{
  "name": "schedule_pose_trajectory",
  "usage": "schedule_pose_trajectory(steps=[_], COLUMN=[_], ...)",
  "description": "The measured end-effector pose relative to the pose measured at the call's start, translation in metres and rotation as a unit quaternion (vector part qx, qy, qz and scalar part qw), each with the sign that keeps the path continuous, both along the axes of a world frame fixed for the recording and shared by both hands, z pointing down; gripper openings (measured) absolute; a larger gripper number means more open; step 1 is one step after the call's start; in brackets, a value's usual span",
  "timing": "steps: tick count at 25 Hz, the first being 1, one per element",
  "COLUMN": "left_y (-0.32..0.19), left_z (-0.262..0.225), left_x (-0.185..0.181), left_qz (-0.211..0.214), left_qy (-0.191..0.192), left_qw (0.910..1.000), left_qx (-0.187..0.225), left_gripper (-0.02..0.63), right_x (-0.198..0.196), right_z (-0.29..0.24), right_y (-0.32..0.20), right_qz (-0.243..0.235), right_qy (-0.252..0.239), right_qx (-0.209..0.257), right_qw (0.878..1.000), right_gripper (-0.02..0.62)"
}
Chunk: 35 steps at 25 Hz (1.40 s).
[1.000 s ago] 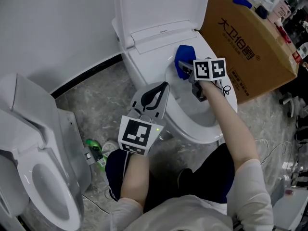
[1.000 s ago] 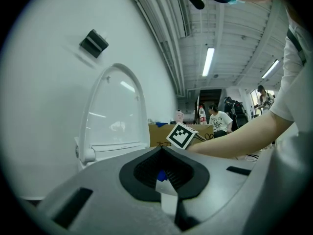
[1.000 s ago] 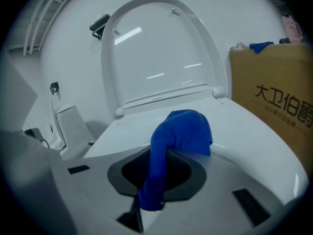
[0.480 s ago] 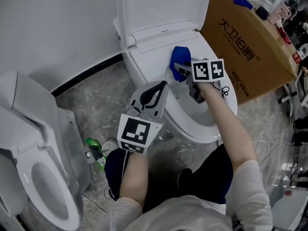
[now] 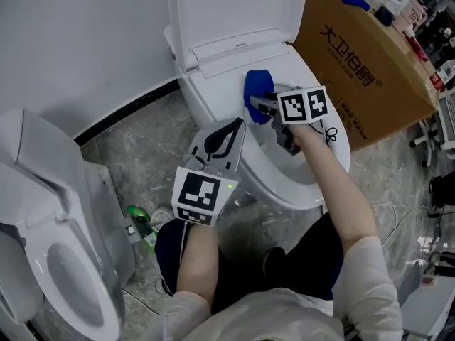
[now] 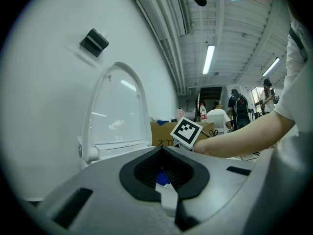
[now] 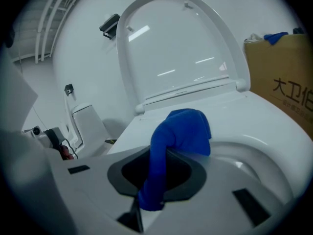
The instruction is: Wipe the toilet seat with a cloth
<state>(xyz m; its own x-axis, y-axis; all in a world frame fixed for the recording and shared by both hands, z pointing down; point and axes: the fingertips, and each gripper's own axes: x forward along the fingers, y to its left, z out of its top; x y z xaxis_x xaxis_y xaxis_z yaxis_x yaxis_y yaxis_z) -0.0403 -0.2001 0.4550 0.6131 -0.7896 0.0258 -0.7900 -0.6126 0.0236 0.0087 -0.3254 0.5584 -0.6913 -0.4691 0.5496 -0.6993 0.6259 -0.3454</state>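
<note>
The white toilet seat (image 5: 335, 146) lies down with its lid (image 5: 234, 13) raised. A blue cloth (image 5: 257, 89) is bunched on the seat's back left part. My right gripper (image 5: 259, 104) is shut on the cloth, whose tail hangs through the jaws. In the right gripper view the cloth (image 7: 182, 131) rests on the seat (image 7: 274, 126) below the lid (image 7: 181, 48). My left gripper (image 5: 242, 126) hovers beside the bowl's left side, shut and holding nothing. The left gripper view has its jaw tips (image 6: 161, 149) meeting, with the right gripper's marker cube (image 6: 186, 132) beyond.
A large cardboard box (image 5: 362, 55) stands against the toilet's right side. A second toilet (image 5: 57, 261) with its lid up is at the lower left. A green bottle (image 5: 143, 227) lies on the grey floor between them. A white wall (image 5: 78, 41) runs behind.
My right gripper has slid the cloth a little leftward along the back of the seat. The left gripper has hardly moved.
</note>
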Motion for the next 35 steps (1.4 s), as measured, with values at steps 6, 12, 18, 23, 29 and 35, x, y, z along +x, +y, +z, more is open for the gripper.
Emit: schedule_pose_trajectory(steps=[6,12,18,23,29,35], left_y=[0.001,-0.001,-0.004,-0.001,0.0,0.002], left_z=[-0.005,-0.003,0.0,-0.004,-0.006,-0.006], left_x=[-0.004,-0.009,-0.008,-0.006,-0.001,0.004], left_qz=[0.001,-0.005,-0.006,-0.003,-0.001,0.001], left_qy=[0.013,0.017,0.014,0.014,0.015,0.012], left_qw=[0.9999,0.9998,0.9999,0.9999,0.9999,0.9999], left_qx=[0.004,0.002,-0.003,0.002,0.004,0.007], left_gripper=[0.008,0.008,0.008,0.008,0.008,0.008], right_x=[-0.007,-0.016,-0.018,-0.02,-0.02,-0.018], right_z=[-0.001,-0.004,-0.007,-0.008,-0.011,-0.01], right_y=[0.011,0.025,0.036,0.045,0.056,0.067], right_qz=[-0.016,-0.036,-0.053,-0.065,-0.075,-0.083], right_qy=[-0.006,-0.007,-0.014,-0.012,-0.016,-0.024], right_qx=[-0.007,-0.008,-0.015,-0.022,-0.025,-0.028], right_qw=[1.0,0.999,0.998,0.998,0.997,0.996], right_gripper=[0.054,0.054,0.054,0.054,0.054,0.054])
